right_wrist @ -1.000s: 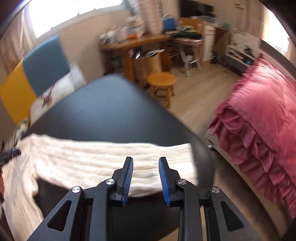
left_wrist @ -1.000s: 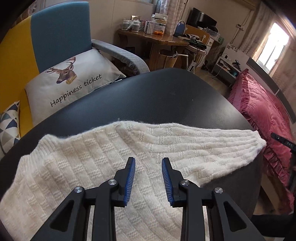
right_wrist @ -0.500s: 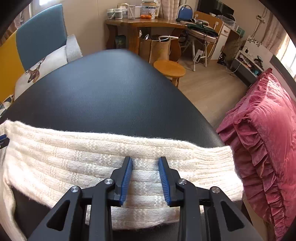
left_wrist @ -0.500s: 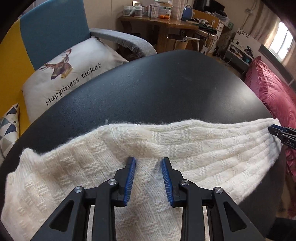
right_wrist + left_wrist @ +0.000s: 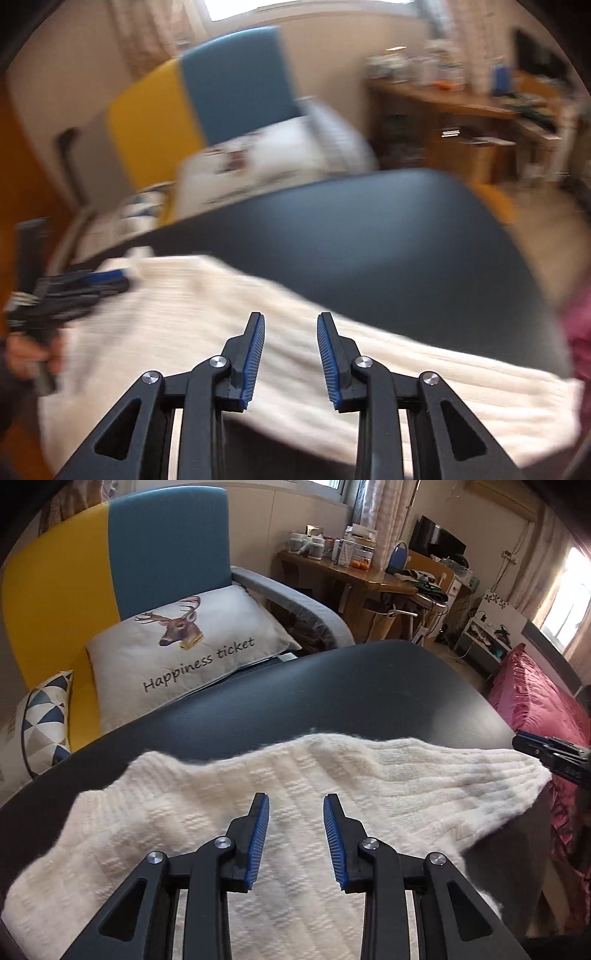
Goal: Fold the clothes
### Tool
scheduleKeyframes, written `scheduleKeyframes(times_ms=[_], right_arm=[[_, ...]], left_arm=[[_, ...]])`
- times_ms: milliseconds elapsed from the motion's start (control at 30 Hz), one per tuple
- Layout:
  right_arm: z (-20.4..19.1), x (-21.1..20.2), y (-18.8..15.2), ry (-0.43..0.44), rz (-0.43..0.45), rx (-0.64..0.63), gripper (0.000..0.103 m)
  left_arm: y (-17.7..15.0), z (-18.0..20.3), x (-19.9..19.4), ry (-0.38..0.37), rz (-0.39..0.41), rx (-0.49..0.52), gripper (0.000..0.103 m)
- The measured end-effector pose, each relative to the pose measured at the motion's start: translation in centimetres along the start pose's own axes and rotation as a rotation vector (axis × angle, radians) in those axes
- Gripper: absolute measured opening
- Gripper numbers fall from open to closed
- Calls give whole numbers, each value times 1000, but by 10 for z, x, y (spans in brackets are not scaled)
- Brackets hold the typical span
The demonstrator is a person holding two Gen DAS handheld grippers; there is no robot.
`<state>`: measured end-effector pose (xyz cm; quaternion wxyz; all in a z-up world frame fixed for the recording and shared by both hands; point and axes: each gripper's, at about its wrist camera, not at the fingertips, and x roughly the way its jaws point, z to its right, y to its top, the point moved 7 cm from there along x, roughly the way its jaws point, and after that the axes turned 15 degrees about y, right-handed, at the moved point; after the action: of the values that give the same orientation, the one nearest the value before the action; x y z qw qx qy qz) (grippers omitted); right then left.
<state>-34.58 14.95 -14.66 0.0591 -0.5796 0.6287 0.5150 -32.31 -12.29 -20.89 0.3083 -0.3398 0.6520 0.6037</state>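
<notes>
A cream knitted sweater (image 5: 280, 812) lies spread on the dark round table (image 5: 351, 690), one sleeve reaching to the table's right edge. My left gripper (image 5: 295, 812) is open and empty just above the sweater's body. My right gripper (image 5: 290, 328) is open and empty above the sleeve (image 5: 424, 369); this view is blurred by motion. The right gripper also shows at the right edge of the left wrist view (image 5: 550, 755), by the sleeve's end. The left gripper shows at the left of the right wrist view (image 5: 66, 295).
A blue and yellow armchair (image 5: 140, 557) with a deer cushion (image 5: 184, 646) stands behind the table. A red ruffled bed cover (image 5: 539, 701) lies to the right. A cluttered wooden desk (image 5: 351, 572) stands at the back.
The left gripper has lifted and drawn back a little over the sweater. The right gripper has swung quickly to the left, now facing the armchair. Both stay open.
</notes>
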Motion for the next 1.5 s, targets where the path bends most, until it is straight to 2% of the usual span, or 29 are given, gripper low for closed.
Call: scheduleKeyframes(times_ms=[33, 67, 200, 233, 267, 300, 433, 533, 600, 633, 700, 800, 933, 1000, 1133, 1200, 1300, 1400, 1500], right_arm=[[-15, 17, 4, 48, -21, -13, 29], [-24, 34, 7, 43, -49, -32, 29], [-15, 88, 1, -50, -150, 4, 29], [-1, 95, -3, -113, -177, 12, 29], [11, 100, -6, -165, -195, 18, 24], [13, 99, -6, -151, -165, 16, 24], [12, 94, -8, -142, -139, 13, 24], [7, 94, -7, -160, -146, 20, 24], [-2, 87, 3, -190, -99, 14, 27], [-15, 90, 7, -174, -72, -6, 27], [-47, 96, 12, -68, -68, -34, 28], [-106, 122, 14, 63, -102, -120, 28], [-165, 177, 18, 109, -169, -205, 28], [-175, 207, 23, 68, -205, -220, 28], [-170, 259, 25, -74, -282, -189, 28], [-171, 262, 29, -76, -265, -175, 28], [-175, 256, 30, -68, -262, -176, 29], [-199, 235, 27, 13, -194, -177, 30], [-238, 218, 8, 149, -168, -174, 30]], left_arm=[[1, -5, 3, 0, -6, -3, 31], [1, -9, 7, 4, -13, 0, 31], [-2, -19, 35, 77, -64, 6, 31], [-5, -21, 43, 90, -85, 0, 31], [-10, -24, 52, 107, -104, -9, 31], [-12, -25, 56, 112, -104, -18, 32], [-13, -24, 53, 122, -56, -42, 32], [-18, -32, 39, 76, -53, -124, 32], [-25, -45, 21, 47, -41, -185, 32], [-31, -53, 11, 41, -32, -206, 32], [-44, -76, -12, 49, -6, -239, 32], [-61, -125, -34, 120, 12, -275, 32], [-90, -203, -56, 199, 3, -378, 32], [-103, -231, -63, 223, -1, -413, 32], [-126, -256, -53, 253, -67, -409, 32], [-138, -260, -35, 276, -119, -402, 32], [-141, -262, -33, 260, -110, -421, 32], [-144, -274, -59, 196, -55, -517, 32], [-172, -308, -100, 183, -18, -634, 32]])
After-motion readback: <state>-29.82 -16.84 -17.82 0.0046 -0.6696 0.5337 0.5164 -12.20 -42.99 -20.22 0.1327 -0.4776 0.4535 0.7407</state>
